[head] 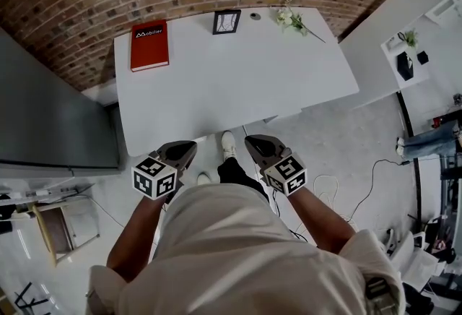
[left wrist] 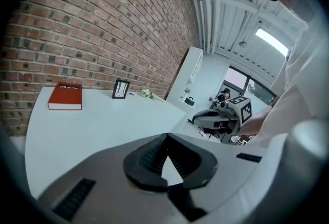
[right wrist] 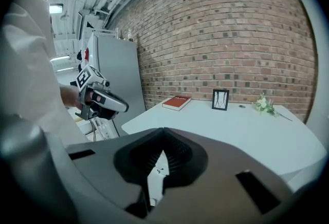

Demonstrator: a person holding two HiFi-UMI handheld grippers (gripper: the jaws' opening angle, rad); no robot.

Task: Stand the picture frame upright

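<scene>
The black picture frame stands upright at the far edge of the white table, close to the brick wall; it also shows in the left gripper view and the right gripper view. My left gripper and right gripper hang off the table's near edge, close to the person's body and far from the frame. Both are shut with nothing between the jaws, as seen at the left gripper and the right gripper in their own views.
A red book lies at the table's far left corner. A sprig of white flowers and a small round object lie to the right of the frame. A grey cabinet stands left of the table.
</scene>
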